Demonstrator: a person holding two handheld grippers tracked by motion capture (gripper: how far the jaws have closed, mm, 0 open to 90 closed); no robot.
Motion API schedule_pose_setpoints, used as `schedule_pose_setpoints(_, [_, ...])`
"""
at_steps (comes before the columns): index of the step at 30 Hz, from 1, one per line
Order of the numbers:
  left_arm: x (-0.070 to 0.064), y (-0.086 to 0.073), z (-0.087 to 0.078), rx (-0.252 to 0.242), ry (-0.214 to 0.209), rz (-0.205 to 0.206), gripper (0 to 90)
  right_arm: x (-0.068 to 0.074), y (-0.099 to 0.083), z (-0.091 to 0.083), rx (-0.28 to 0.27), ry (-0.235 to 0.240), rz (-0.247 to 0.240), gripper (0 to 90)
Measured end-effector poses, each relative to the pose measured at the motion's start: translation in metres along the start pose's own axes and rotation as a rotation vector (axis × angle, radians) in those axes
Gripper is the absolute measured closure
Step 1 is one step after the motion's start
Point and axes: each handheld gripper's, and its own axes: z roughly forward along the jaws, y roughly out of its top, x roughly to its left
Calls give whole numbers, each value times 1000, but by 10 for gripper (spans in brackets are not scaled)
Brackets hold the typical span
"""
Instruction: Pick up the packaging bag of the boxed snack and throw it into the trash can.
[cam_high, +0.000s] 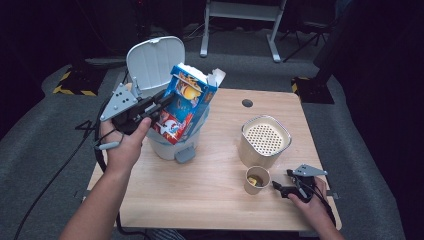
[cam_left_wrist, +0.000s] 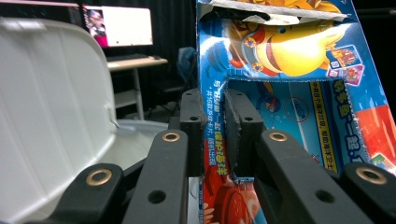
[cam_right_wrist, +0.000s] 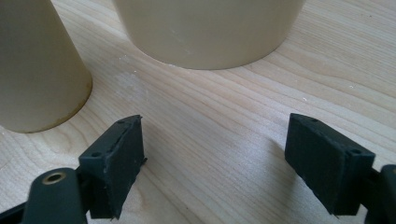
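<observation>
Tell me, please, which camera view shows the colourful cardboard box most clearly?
The left gripper view: the cardboard box is close, with its printed cartoon and torn top edge readable, pinched between the left gripper jaws. The high view shows the box small, tilted over the open white bin. The right gripper view faces the wooden table instead.

1. The carton (cam_high: 186, 102) is showing blue panels with a yellow cartoon figure and red patches.
2. The bin (cam_high: 172, 145) and its lid (cam_high: 155, 62) are appearing white.
3. The canister (cam_high: 264, 141) is showing cream with a dotted top.
4. The cup (cam_high: 257, 180) is appearing tan.
5. The table (cam_high: 200, 190) is displaying pale wood grain.
</observation>
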Motion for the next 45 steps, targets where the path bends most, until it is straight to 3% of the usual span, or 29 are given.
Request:
schedule_pose_setpoints(12, [12, 26, 11, -8, 34, 14, 788, 0, 0, 0, 0, 0, 0, 197])
schedule_pose_setpoints(17, [19, 30, 18, -28, 36, -20, 787, 0, 0, 0, 0, 0, 0, 197])
schedule_pose_setpoints(20, [29, 34, 25, -33, 72, -13, 787, 0, 0, 0, 0, 0, 0, 197])
schedule_pose_setpoints(25, [40, 35, 33, -36, 109, -15, 787, 0, 0, 0, 0, 0, 0, 197])
schedule_pose_setpoints(30, [52, 33, 41, -76, 174, -10, 787, 0, 0, 0, 0, 0, 0, 197])
schedule_pose_setpoints(45, [63, 26, 61, -60, 251, 5, 786, 0, 0, 0, 0, 0, 0, 197])
